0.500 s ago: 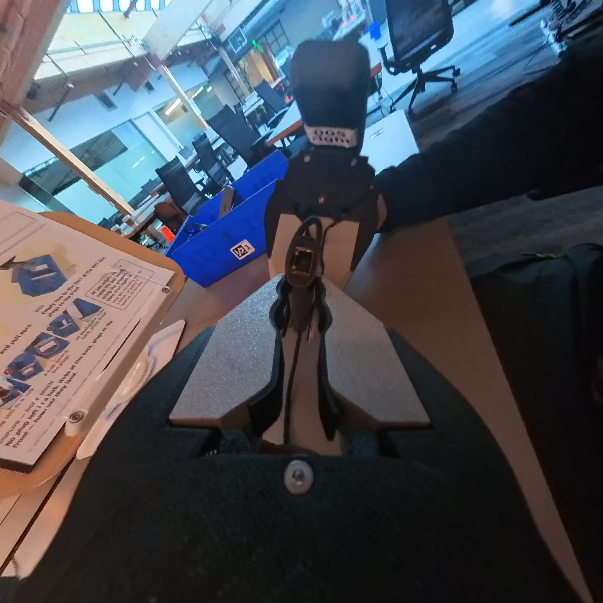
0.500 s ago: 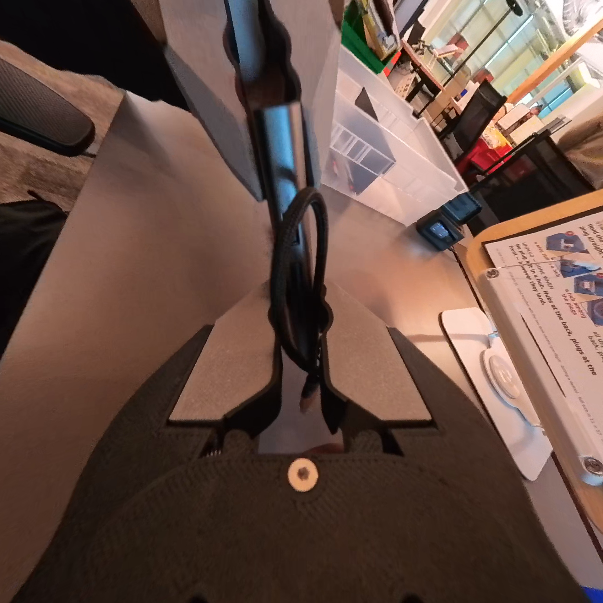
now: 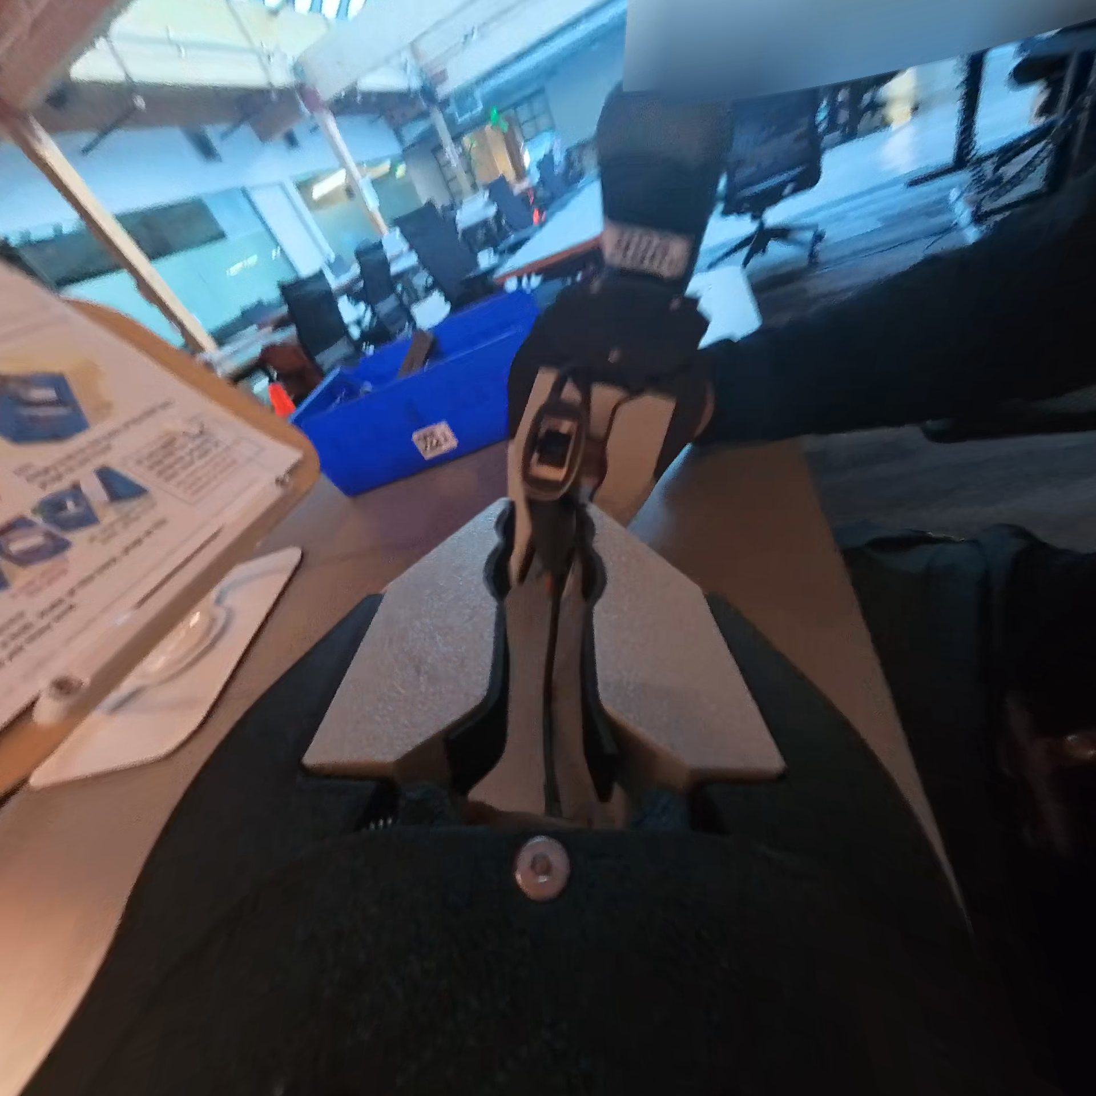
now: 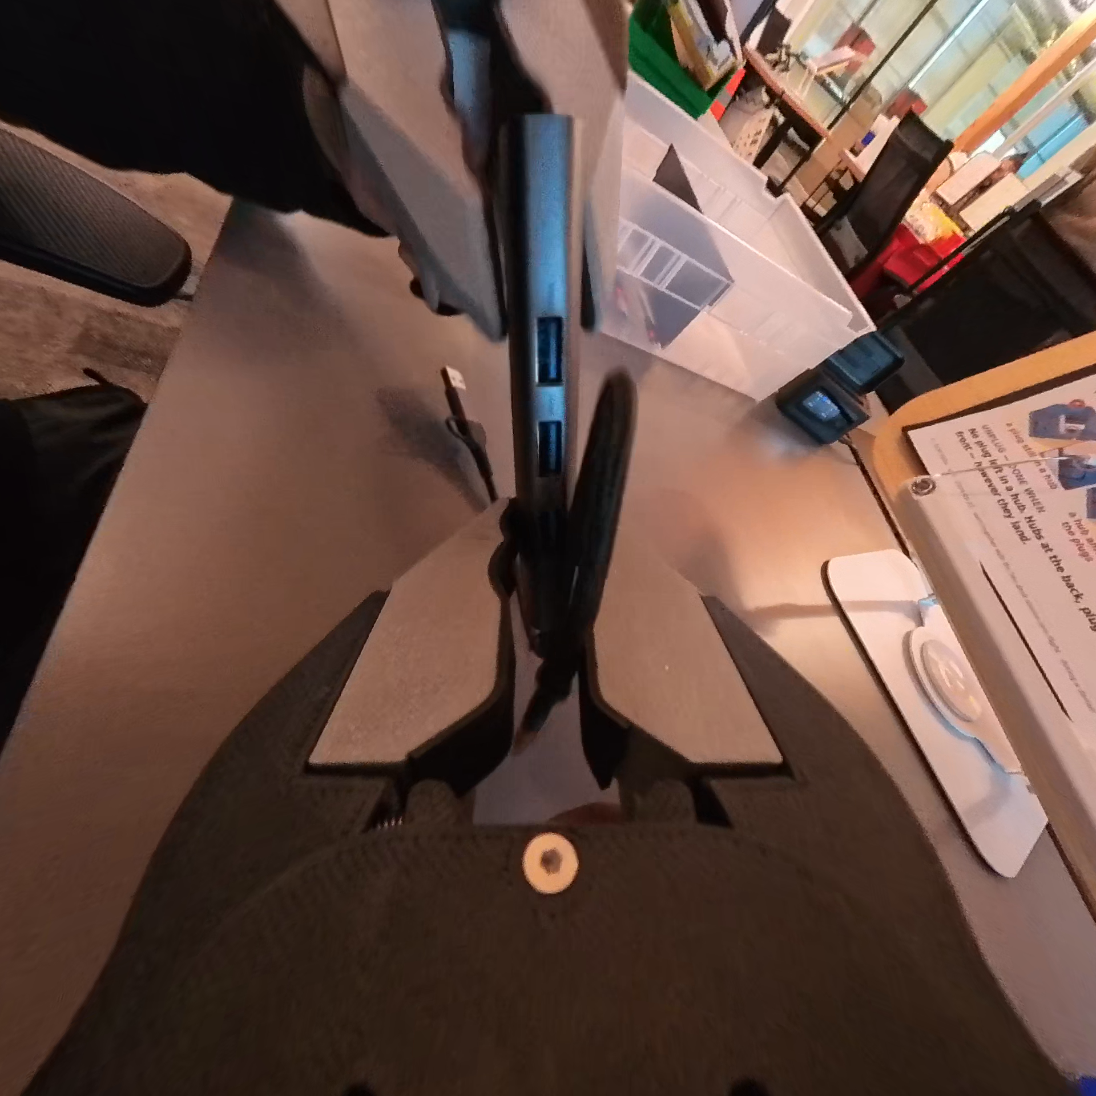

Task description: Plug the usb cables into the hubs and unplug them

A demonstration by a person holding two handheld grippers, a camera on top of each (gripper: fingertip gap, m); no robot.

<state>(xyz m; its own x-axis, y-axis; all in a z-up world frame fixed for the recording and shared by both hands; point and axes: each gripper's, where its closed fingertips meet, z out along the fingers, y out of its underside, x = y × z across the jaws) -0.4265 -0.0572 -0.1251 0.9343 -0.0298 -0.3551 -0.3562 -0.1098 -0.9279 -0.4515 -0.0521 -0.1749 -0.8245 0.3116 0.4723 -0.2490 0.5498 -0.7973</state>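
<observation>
A slim grey usb hub (image 4: 537,237) with two empty blue ports is held in the air between both grippers. My right gripper (image 4: 548,534) is shut on its near end, together with its black braided cable (image 4: 602,474), which loops up beside it. My left gripper (image 4: 492,196) grips the far end from above. In the left wrist view my left gripper (image 3: 545,545) is shut on the hub (image 3: 548,456), and the right gripper (image 3: 599,427) faces it closely. A loose usb plug (image 4: 453,379) on a thin black cable hangs just left of the hub, unplugged.
The grey table (image 4: 237,534) lies below. A blue bin (image 3: 415,415) stands at the back, a clear plastic bin (image 4: 711,267) and a small black device (image 4: 830,397) to the side. An instruction board (image 3: 118,504) and a white pad (image 4: 925,711) lie nearby. A dark sleeve (image 3: 889,356) reaches in. The tips of one gripper are about 6 cm away from the tips of the other.
The two grippers have drawn apart. More of the hub now shows in the right wrist view, with both blue ports bare, and a free usb plug has come into view at its left.
</observation>
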